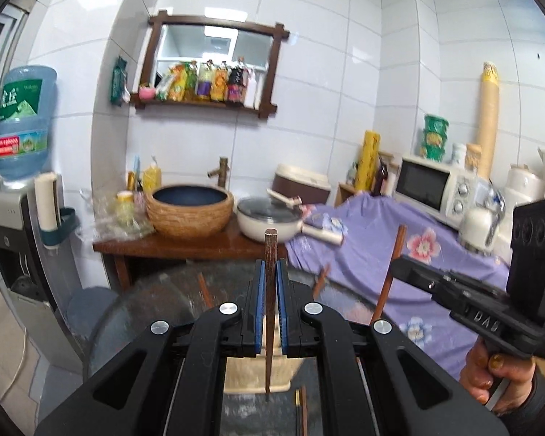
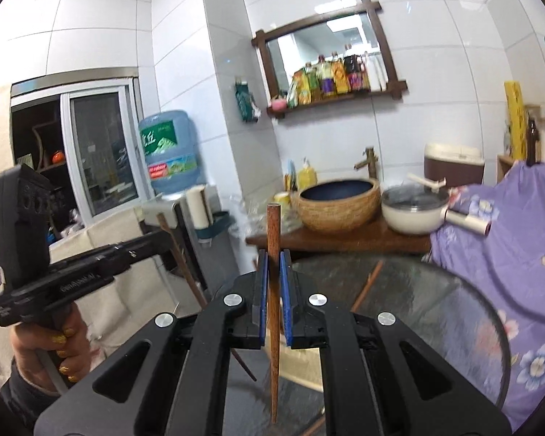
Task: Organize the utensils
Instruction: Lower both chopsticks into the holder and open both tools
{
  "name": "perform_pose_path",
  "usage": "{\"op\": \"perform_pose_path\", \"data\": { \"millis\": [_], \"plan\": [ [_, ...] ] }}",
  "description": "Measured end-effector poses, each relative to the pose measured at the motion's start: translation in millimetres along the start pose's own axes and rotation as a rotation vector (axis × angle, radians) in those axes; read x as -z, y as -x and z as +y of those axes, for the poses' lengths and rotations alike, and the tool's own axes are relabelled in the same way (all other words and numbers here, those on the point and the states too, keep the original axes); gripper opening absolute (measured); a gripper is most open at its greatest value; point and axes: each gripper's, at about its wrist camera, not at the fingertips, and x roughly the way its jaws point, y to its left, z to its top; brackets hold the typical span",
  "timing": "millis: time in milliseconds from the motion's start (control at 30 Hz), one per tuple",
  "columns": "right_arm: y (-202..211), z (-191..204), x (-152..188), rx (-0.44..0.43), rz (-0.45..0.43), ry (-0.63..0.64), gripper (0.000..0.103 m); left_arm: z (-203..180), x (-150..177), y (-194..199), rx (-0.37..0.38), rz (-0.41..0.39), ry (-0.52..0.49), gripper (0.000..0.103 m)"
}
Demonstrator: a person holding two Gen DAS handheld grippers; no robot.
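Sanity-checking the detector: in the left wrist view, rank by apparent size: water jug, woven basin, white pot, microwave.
1. water jug
2. woven basin and microwave: too close to rank
3. white pot

The jug sits nearer the camera with fisheye stretch at the edge, so its lead is apparent only.

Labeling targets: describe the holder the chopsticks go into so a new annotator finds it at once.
Start at the round glass table in front of the purple flowered cloth. Directly under the left gripper stands a cream basket. It is the table's only container, pale beside loose brown chopsticks lying nearby.
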Motion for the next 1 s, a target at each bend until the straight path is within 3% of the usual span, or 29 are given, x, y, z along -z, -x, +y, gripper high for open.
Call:
{"op": "perform_pose_path", "data": {
  "millis": [200,333,600,1000],
  "plan": [
    [-19.2,6.7,-44.0,0.081,-0.083,0.034,0.007,6.8,-49.3,-7.4,-0.072,-0.08,0.013,0.006],
    [-40.3,2.9,-49.8,0.121,-0.107,0.027,0.007,10.2,-55.9,-24.1,-0.122,-0.11,0.023,0.006],
    [-82.9,-13.4,-21.7,0.187,-0.076,0.013,0.007,21.6,-23.9,-70.2,-0.167,-0.046,0.048,0.006],
    [-115.6,-30.1,27.6,0.209,0.014,-0.011,0.007,37.6,30.6,-112.0,-0.149,0.089,0.071,0.006]
  ]
}}
